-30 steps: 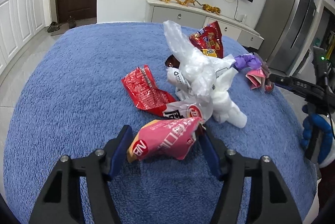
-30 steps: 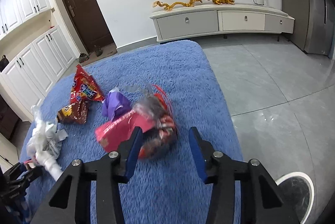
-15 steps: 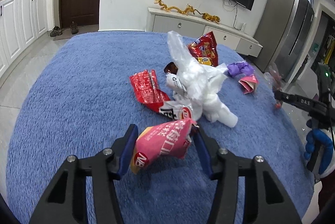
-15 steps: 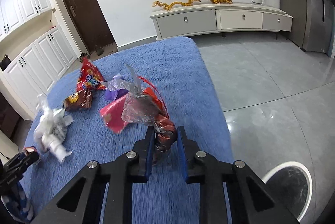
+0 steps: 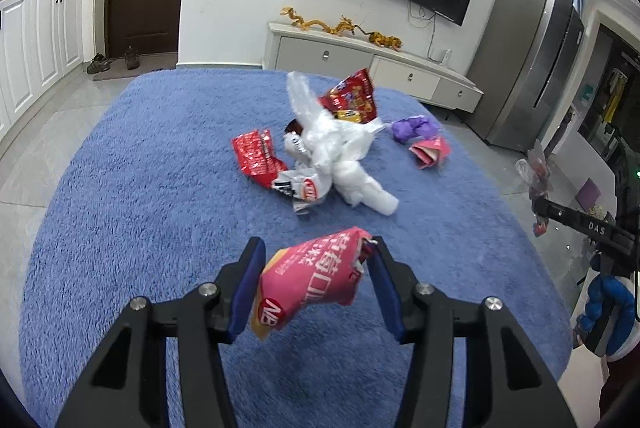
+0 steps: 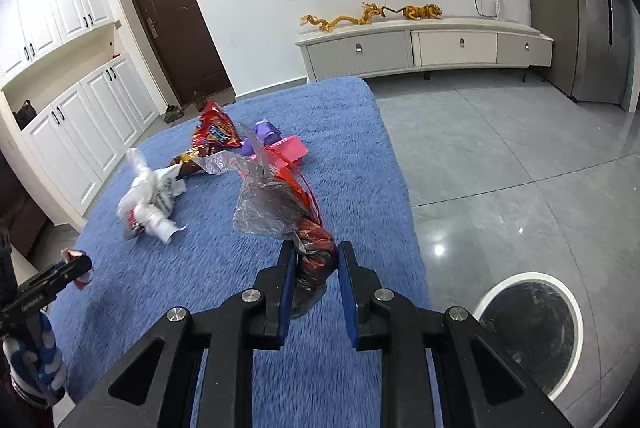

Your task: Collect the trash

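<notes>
pink wrapper (image 5: 310, 278), blue rug (image 5: 160, 196) — white bag (image 5: 344, 164)

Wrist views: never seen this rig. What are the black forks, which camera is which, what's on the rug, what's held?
No robot here: a person carries a two-finger gripper in each hand, with a fisheye camera looking along its fingers. The black forks are those fingers.

In the left wrist view, the left gripper holds a pink snack bag, lifted off the blue rug.

In the right wrist view, the right gripper pinches a crumpled clear-and-red wrapper.

On the rug: white plastic bags, a red wrapper, a red snack bag, purple plastic, a pink packet. A round bin stands on the floor.
</notes>
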Motion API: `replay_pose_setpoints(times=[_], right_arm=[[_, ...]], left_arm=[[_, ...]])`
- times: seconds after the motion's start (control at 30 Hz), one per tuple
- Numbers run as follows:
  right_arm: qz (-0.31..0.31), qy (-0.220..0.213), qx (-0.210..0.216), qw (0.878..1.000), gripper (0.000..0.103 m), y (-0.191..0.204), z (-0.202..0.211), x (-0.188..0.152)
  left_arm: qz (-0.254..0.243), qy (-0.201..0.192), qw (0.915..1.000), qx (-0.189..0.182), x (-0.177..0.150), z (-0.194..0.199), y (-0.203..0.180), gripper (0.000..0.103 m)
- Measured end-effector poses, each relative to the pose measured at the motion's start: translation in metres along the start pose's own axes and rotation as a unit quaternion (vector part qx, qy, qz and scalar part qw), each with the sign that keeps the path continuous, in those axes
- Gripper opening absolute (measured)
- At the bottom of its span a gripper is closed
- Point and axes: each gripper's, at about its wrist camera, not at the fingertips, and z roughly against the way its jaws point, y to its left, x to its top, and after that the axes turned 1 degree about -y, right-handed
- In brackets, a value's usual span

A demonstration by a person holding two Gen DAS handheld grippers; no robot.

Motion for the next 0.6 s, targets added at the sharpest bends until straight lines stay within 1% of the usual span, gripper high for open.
replay_pose_setpoints(times=[0.17,0.33,0.43,0.6], right_arm=[[0.005,-0.014,-0.004,1.000,0.020,0.002,0.026,-0.008],[-0.005,-0.027,-0.014,1.000,0.020,-0.005,0.050,-0.017],[-0.013,-0.033,-0.024,0.999,0.020,-0.013,0.063,-0.024],[-0.038,-0.042,-0.043,0.997,0.020,-0.038,0.081,-0.039]], left_arm=[[-0.012,-0.007,0.9998,-0.013,0.001,0.012,-0.017,0.050],[-0.029,-0.012,0.9990,-0.031,0.003,0.021,-0.036,0.050],[-0.036,-0.012,0.9983,-0.045,0.006,0.024,-0.049,0.049],[-0.053,-0.012,0.9961,-0.069,0.014,0.025,-0.076,0.049]])
